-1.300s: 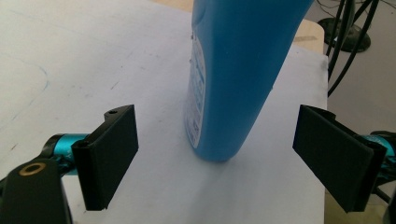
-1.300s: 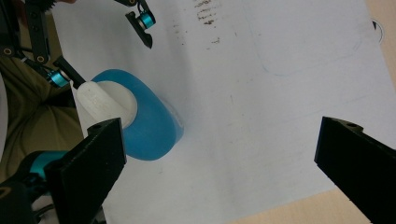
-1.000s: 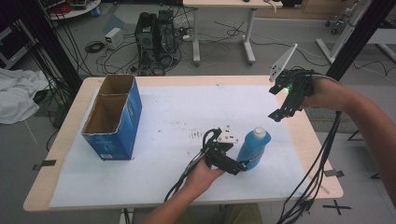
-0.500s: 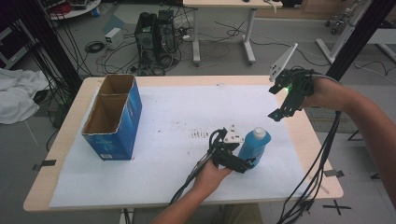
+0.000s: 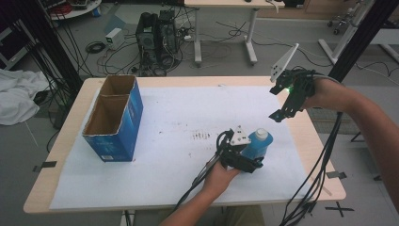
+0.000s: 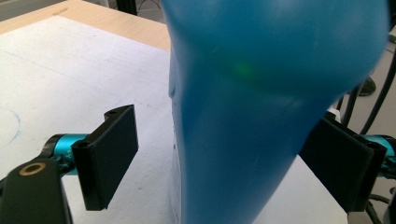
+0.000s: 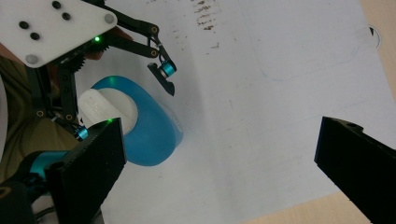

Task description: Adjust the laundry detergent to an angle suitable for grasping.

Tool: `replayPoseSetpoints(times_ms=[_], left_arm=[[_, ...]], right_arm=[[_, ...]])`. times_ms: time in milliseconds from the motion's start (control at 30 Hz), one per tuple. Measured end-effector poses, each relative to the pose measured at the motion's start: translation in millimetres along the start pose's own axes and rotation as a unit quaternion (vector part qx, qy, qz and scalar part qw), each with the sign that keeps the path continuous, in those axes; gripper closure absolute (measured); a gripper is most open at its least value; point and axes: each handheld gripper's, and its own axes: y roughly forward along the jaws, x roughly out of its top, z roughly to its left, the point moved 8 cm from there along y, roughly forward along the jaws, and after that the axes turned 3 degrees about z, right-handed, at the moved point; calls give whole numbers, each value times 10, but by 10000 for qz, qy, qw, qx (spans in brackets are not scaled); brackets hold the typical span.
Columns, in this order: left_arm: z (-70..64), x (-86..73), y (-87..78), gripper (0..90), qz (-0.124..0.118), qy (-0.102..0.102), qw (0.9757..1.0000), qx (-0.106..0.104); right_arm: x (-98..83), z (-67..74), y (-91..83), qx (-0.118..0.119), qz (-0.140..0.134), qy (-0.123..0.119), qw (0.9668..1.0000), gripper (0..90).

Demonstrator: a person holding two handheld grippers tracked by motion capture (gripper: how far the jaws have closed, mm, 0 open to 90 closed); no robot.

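A blue bottle (image 5: 255,145) with a white cap (image 5: 262,134) stands upright on the white sheet, right of the table's middle. My left gripper (image 5: 251,154) is open, with one jaw on each side of the bottle's lower body. In the left gripper view the bottle (image 6: 261,102) stands close between the pads, and a gap shows at the left pad (image 6: 109,156). My right gripper (image 5: 277,102) hangs open above the table's right side, empty. From above, the right gripper view shows the bottle (image 7: 152,133) and the left gripper (image 7: 123,95) around it.
An open blue cardboard box (image 5: 113,120) stands at the table's left. A white paper sheet (image 5: 179,108) with dark smudges (image 5: 202,135) covers most of the wooden table (image 5: 324,155). Cables trail from both grippers off the front and right edges.
My left gripper has slid right along the sheet, so its open jaws now stand on either side of the blue bottle. The right gripper has stayed where it was.
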Motion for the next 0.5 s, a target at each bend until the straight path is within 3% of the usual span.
replayPoseSetpoints(times_ms=[33, 333, 500], left_arm=[[-9, 13, 41, 141, -98, -83, 9999, 8], [9, 16, 102, 141, -141, -41, 9998, 141], [-7, 31, 134, 142, -276, -130, 9994, 144]], right_arm=[[4, 2, 1, 2, -9, 3, 10000, 11], [9, -3, -4, -3, -33, -13, 10000, 11], [13, -6, -7, -4, -50, -18, 10000, 10]])
